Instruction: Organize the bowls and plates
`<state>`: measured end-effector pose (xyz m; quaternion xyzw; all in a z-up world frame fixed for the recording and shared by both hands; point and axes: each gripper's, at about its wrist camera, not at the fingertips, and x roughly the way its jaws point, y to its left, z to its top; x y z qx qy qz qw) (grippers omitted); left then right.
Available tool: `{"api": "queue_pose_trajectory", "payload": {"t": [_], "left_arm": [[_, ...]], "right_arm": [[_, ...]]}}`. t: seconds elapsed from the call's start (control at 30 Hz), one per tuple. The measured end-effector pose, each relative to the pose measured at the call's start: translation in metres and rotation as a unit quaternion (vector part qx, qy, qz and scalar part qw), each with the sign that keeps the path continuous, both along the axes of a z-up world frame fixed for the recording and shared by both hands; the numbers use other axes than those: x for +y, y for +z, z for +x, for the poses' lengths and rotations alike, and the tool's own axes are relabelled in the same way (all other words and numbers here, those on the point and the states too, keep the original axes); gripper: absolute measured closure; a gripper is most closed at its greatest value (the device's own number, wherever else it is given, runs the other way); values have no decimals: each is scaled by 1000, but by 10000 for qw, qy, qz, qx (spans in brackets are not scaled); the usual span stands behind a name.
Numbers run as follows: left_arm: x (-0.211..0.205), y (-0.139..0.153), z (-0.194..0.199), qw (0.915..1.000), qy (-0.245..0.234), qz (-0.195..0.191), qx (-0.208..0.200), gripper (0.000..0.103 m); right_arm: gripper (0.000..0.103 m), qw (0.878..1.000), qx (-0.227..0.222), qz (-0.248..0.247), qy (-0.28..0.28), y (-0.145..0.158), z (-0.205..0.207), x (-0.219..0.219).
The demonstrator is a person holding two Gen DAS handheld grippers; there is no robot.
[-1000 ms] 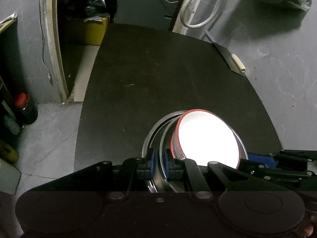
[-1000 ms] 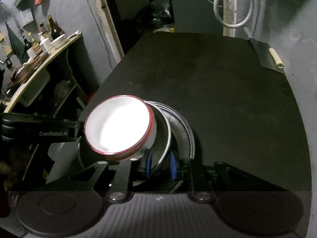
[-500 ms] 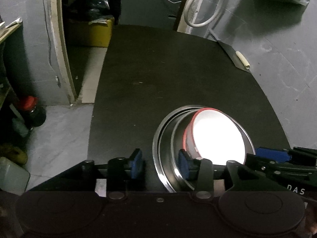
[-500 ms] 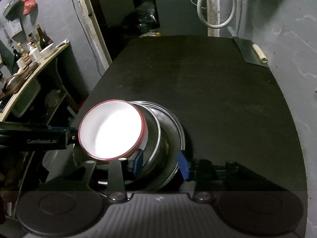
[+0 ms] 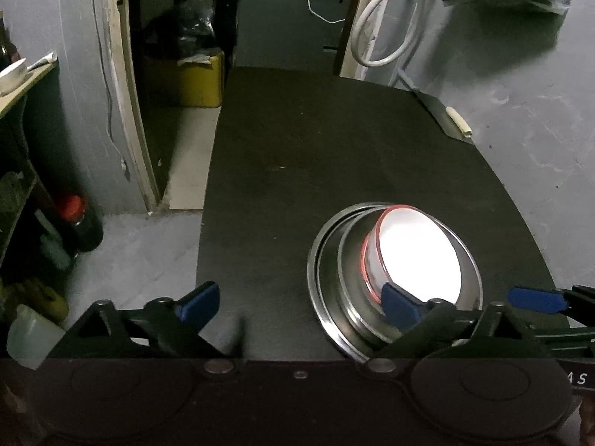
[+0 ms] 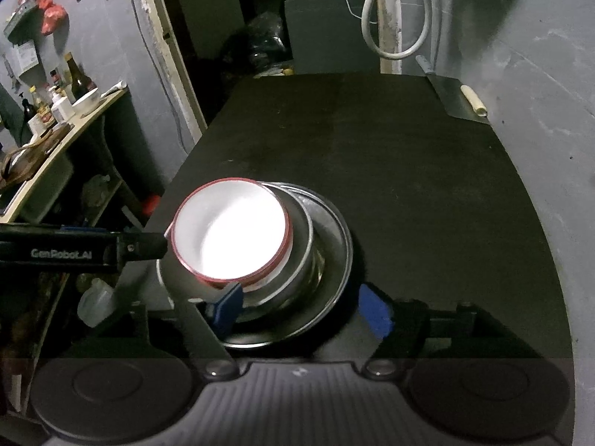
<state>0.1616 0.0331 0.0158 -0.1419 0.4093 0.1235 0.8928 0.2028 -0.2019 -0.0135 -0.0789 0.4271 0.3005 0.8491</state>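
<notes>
A white bowl with a red rim sits in a steel dish, which rests in a wider steel plate on the black table. My left gripper hovers at the stack's left side. Its jaws are opening, and only the plate's left edge and bare table lie between them. My right gripper stands at the stack's near right rim with its jaws opening too. The plate's rim lies between them, clear of both pads. Each gripper shows at the edge of the other's view.
A flat metal scraper with a pale handle lies at the table's far right, by the grey wall. A white hose hangs behind. Left of the table are a drop to the floor, a red-capped bottle and a cluttered shelf.
Both grippers were shut on the rims of the steel dishes. They have let go, their jaws have spread wide, and both have drawn back a little from the stack.
</notes>
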Motion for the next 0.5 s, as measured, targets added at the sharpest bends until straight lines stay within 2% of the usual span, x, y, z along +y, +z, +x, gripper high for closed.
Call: {"api": "queue_pose_trajectory", "payload": {"t": [0.07,0.27,0.5], "left_arm": [[1,1,-7,10000,-14,18,-1,7],[4,0,-28,10000,-89,29,15,2],[6,-5,-57,9996,-247,38,98,1]], "right_arm": [[19,10000,-12,20,-48,1,-6,-1],[6,9995,-99,56,-284,4,-22,-8],[0,9982,-146,87,-581,5,-45,-16]]}}
